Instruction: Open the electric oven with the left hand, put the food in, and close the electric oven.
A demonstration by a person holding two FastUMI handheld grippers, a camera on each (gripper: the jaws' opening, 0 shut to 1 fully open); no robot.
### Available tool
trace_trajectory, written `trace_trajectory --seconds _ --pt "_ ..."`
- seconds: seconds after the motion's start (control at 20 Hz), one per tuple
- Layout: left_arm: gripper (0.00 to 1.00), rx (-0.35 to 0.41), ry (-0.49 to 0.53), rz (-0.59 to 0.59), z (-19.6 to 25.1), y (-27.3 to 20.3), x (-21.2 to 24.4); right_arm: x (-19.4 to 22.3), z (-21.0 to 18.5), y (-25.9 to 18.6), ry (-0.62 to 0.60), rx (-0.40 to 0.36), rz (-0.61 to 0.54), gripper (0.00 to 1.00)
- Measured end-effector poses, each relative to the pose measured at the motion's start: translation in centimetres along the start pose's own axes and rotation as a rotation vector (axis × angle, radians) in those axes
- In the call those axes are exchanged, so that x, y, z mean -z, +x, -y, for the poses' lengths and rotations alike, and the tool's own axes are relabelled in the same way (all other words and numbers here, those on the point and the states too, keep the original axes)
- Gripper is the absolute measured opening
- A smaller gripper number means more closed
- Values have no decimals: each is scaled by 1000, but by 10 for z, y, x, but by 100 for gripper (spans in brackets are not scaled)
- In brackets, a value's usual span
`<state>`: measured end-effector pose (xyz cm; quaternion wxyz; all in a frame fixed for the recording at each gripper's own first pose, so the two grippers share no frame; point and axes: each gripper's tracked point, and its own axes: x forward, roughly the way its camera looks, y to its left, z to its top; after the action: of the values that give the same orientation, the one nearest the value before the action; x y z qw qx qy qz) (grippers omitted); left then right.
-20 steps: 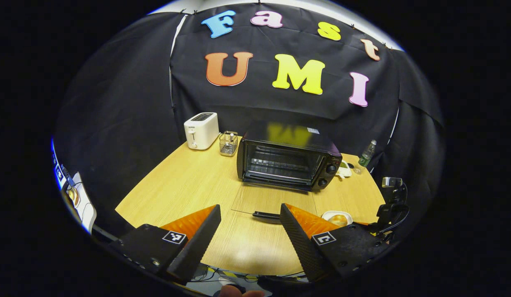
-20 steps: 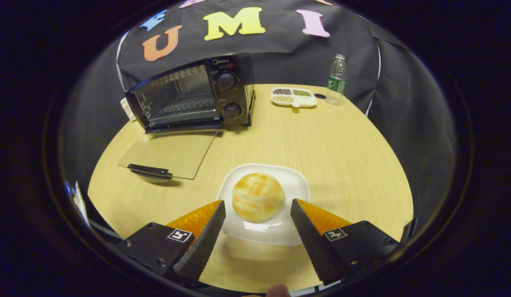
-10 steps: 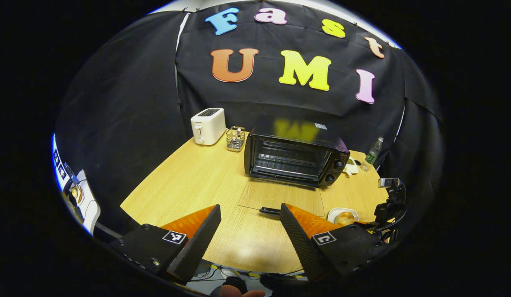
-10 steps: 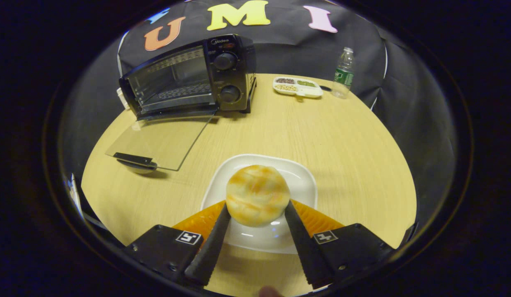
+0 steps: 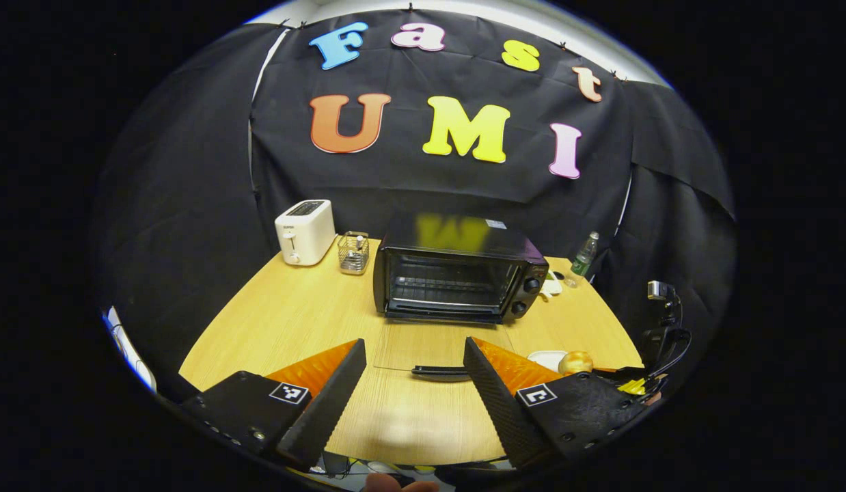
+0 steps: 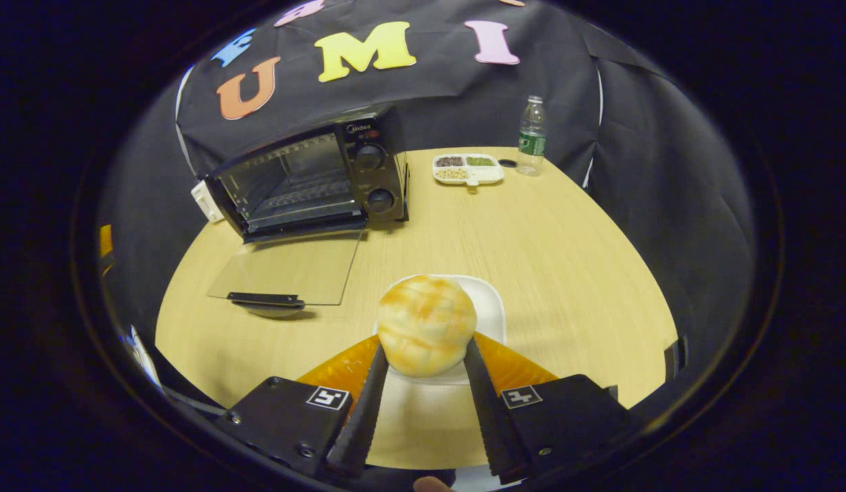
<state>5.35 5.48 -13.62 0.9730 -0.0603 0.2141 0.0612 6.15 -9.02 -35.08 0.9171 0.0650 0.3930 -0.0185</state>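
The black electric oven [image 5: 457, 277] [image 6: 314, 181] stands at the back of the table with its glass door [image 6: 286, 268] [image 5: 433, 345] folded flat down onto the tabletop. A round golden bun [image 6: 426, 324] is pinched between both fingers of my right gripper [image 6: 423, 355], lifted just above a white square plate [image 6: 488, 307]. In the left gripper view the bun [image 5: 575, 361] and plate [image 5: 546, 358] sit at the right. My left gripper [image 5: 413, 369] is open and holds nothing, hovering near the table's front edge in front of the oven door's handle [image 5: 440, 371].
A white toaster [image 5: 305, 231] and a small wire rack [image 5: 353, 252] stand at the back left. A divided snack tray [image 6: 467, 169] and a plastic bottle [image 6: 531, 135] are right of the oven. A camera on a stand [image 5: 659, 321] is at the table's right edge.
My right gripper shut on the bun and raised it off the plate. My left gripper drew back from the oven and stayed open.
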Motion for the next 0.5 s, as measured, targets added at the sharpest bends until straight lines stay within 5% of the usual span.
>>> trace_trajectory --seconds 0.5 --pt "95 -70 4 6 -76 -36 3 -41 -116 23 108 -120 87 65"
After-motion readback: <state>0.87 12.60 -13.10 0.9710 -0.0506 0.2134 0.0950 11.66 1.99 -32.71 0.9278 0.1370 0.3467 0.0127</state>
